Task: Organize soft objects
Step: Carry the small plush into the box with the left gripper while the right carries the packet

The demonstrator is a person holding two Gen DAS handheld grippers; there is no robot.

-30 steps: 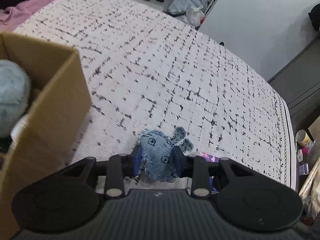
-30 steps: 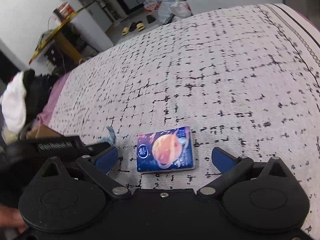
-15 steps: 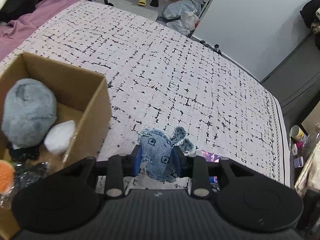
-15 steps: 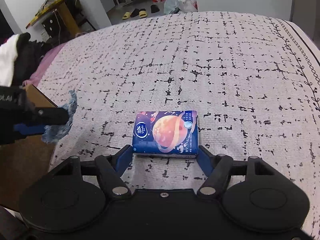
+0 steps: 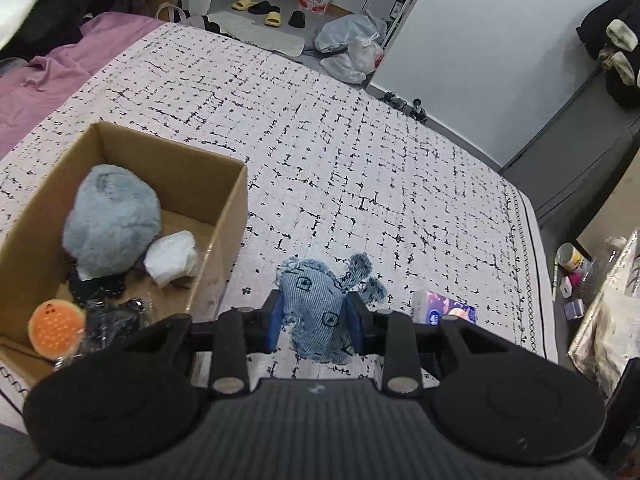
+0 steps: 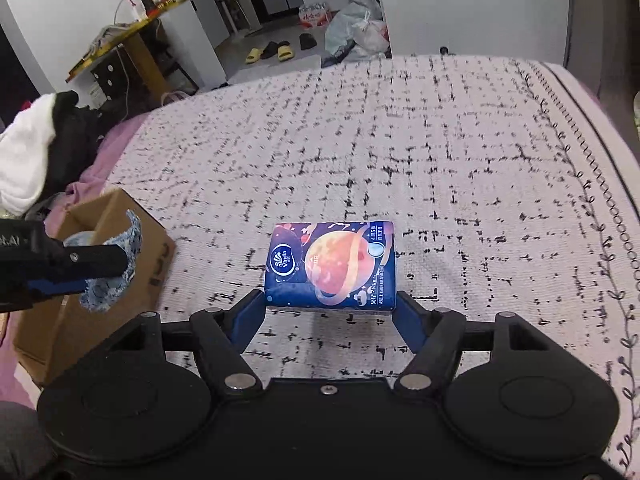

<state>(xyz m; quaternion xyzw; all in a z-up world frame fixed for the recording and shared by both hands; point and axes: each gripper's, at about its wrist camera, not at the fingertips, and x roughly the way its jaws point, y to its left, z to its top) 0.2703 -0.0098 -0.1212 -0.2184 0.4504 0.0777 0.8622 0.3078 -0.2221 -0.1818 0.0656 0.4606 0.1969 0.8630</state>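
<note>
Evidently the step in hand was stowing: the left gripper (image 5: 316, 322) was clamped on the denim toy (image 5: 318, 312), held above the bedspread (image 5: 360, 168) just right of the cardboard box (image 5: 230, 216), while the right gripper (image 6: 330, 312) had its blue pads against both sides of the tissue pack (image 6: 332, 266), apparently pinching it; whether the pack was lifted or resting on the bedspread could not be told. Next move, as judged, called for carrying the toy left over the box rim and releasing, then the pack likewise. Toy was faded blue, frayed at edges, floppy ears, stitched squares. Box held a grey plush (image 5: 110, 220), a white wad (image 5: 170, 258) and an orange disc (image 5: 56, 326)
</note>
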